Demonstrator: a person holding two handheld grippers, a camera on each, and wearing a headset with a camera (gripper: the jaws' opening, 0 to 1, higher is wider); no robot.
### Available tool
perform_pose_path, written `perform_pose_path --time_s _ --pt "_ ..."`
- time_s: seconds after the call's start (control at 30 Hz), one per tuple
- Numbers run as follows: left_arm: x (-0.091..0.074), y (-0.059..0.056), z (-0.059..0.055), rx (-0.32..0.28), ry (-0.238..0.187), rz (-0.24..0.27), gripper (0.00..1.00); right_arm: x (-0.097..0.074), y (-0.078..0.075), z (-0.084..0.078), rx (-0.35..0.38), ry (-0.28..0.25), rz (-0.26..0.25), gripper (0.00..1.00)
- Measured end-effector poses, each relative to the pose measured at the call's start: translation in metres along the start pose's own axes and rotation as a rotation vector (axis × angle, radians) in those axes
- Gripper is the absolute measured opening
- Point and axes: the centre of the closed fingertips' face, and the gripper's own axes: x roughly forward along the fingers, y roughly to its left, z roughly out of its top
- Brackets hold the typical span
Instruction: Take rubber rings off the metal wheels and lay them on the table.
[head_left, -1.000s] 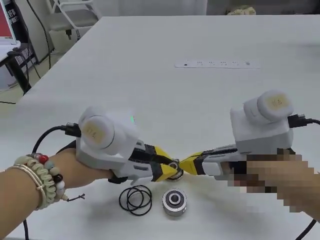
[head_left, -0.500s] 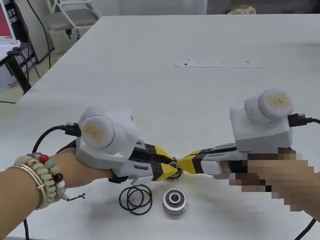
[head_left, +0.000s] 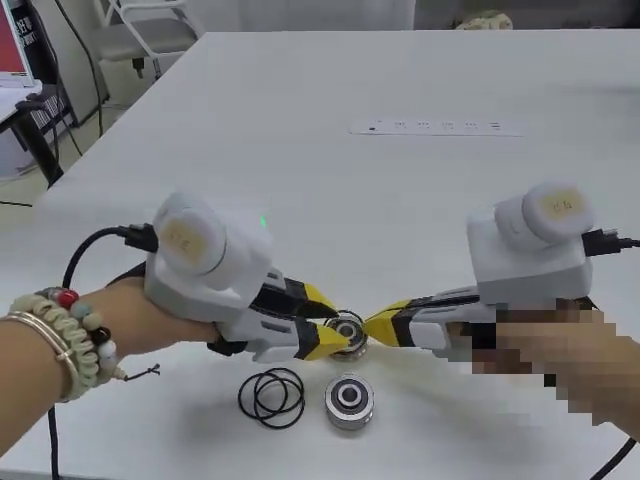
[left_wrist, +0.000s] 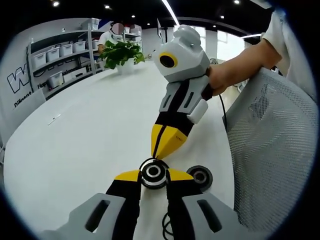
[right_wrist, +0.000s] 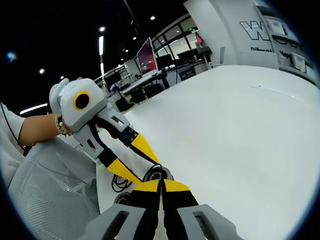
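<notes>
A metal wheel (head_left: 348, 331) is clamped between the yellow jaws of the left gripper (left_wrist: 154, 176), held just above the white table (head_left: 400, 200) at its near side. Over the past second the left gripper has risen a little and drawn left, turning the wheel's face up toward the headset. The right gripper (head_left: 372, 326), its jaws pressed together, has kept its tips against the wheel's right rim. Whether a rubber ring is nipped between those tips cannot be told. Nearer still, a second wheel (head_left: 349, 400) rests on the table, with a small heap of loose black rings (head_left: 271, 397) just to its left, apparently rings already taken off. The fresh angle on the held wheel suggests the pair is lining up to peel another ring, a step not yet done. A white power strip (head_left: 435, 128) lies far across the table.
</notes>
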Motion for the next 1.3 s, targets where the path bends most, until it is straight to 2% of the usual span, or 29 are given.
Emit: perform_pose_path --time_s 0.07,0.17,0.23,0.33,0.47,0.73,0.9,1.03,1.17,1.3 --pt "-0.007 -0.001 0.005 -0.01 -0.007 -0.011 0.25 0.0 0.0 0.001 0.0 -0.003 0.0 0.0" --pt "-0.017 -0.001 0.009 -0.015 -0.013 -0.02 0.29 -0.001 0.0 0.003 0.001 -0.008 -0.003 0.0" --pt "-0.025 0.004 0.013 -0.026 -0.021 -0.004 0.3 -0.003 -0.001 0.003 0.005 -0.012 -0.004 0.0" --pt "-0.038 0.006 0.021 -0.044 -0.048 0.012 0.37 -0.004 -0.001 0.005 0.009 -0.022 -0.006 0.0" --pt "-0.057 0.003 0.028 -0.028 -0.063 0.025 0.49 -0.007 0.0 0.011 0.014 -0.04 -0.006 0.0" --pt "-0.094 -0.006 0.034 -0.015 -0.098 0.059 0.61 -0.011 0.004 0.021 0.027 -0.075 -0.001 0.0" --pt "-0.114 -0.012 0.033 0.001 -0.099 0.087 0.69 -0.012 0.009 0.025 0.03 -0.087 0.009 0.0" --pt "-0.128 -0.016 0.034 0.003 -0.113 0.125 0.72 -0.012 0.019 0.033 0.06 -0.116 0.04 0.0" --pt "-0.138 -0.023 0.027 0.0 -0.109 0.15 0.75 -0.01 0.031 0.039 0.066 -0.131 0.075 0.0" --pt "-0.144 -0.027 0.018 -0.037 -0.109 0.171 0.8 -0.006 0.044 0.043 0.067 -0.139 0.109 0.0"
